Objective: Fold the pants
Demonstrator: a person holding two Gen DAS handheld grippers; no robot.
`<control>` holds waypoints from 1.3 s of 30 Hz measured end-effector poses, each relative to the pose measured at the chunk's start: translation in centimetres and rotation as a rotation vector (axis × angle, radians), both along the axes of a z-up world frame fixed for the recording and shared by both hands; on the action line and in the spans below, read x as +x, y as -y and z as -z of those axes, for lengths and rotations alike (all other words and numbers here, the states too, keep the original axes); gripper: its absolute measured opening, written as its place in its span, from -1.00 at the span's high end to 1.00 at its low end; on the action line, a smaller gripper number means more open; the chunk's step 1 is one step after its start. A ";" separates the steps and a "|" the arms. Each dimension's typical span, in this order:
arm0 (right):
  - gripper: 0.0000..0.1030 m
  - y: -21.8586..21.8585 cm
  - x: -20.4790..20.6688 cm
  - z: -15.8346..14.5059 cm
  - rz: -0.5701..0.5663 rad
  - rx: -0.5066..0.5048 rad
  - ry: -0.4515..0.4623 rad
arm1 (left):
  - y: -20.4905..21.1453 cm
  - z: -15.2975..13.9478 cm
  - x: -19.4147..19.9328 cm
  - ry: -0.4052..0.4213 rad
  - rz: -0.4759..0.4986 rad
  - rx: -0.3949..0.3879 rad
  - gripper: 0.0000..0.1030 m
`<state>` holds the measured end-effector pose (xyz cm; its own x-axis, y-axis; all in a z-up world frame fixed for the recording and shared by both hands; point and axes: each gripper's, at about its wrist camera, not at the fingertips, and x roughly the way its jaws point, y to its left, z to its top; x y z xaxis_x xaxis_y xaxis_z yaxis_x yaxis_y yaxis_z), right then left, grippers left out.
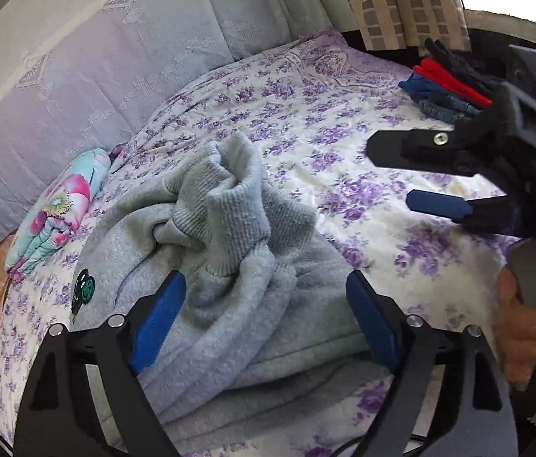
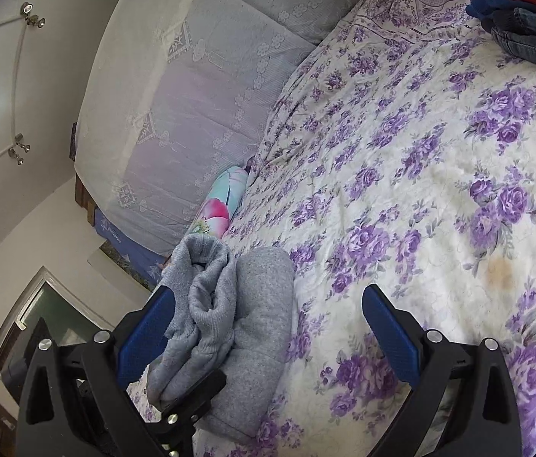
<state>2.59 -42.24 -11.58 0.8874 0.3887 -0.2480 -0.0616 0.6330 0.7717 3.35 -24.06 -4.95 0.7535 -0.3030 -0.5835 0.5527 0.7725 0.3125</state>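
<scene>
A: Nearest the left wrist camera, the left gripper (image 1: pixel 266 306) stands with its blue pads (image 1: pixel 157 321) spread wide on either side of the grey pants (image 1: pixel 230 266). Neither pad presses the cloth.

B: And the pants themselves?

A: Bunched in a soft heap on the purple-flowered bedspread (image 1: pixel 344 122), ribbed cuffs (image 1: pixel 226 198) standing up at the top of the pile, a dark patch (image 1: pixel 83 291) showing on the fabric at the left.

B: The right gripper?

A: Seen from its own camera, the right gripper (image 2: pixel 268 327) is also spread apart, nothing clamped. The cuffs hang against its left pad (image 2: pixel 146 335), but the right pad (image 2: pixel 393 339) stands well apart over bare bedspread. In the left view it reaches in from the right edge, a person's hand (image 1: pixel 523 327) on its handle.

B: Farther back?

A: A rolled floral blanket (image 1: pixel 55 213) in teal and pink lies at the bed's left edge, against a padded headboard under white lace (image 1: pixel 89 76). At the far right corner sits a stack of folded clothes (image 1: pixel 447 87), red, blue and denim, below a checked curtain (image 1: pixel 401 3).
</scene>
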 end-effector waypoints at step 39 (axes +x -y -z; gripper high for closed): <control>-0.92 -10.3 5.2 -11.7 -0.042 -0.802 0.009 | -10.6 -1.7 6.0 -0.171 0.072 -0.371 -0.84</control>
<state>7.80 -31.93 0.11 0.8793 0.1279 -0.4587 -0.1013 0.9914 0.0824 9.38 -13.48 -3.27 0.6246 -0.5645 -0.5397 0.6291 0.7731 -0.0806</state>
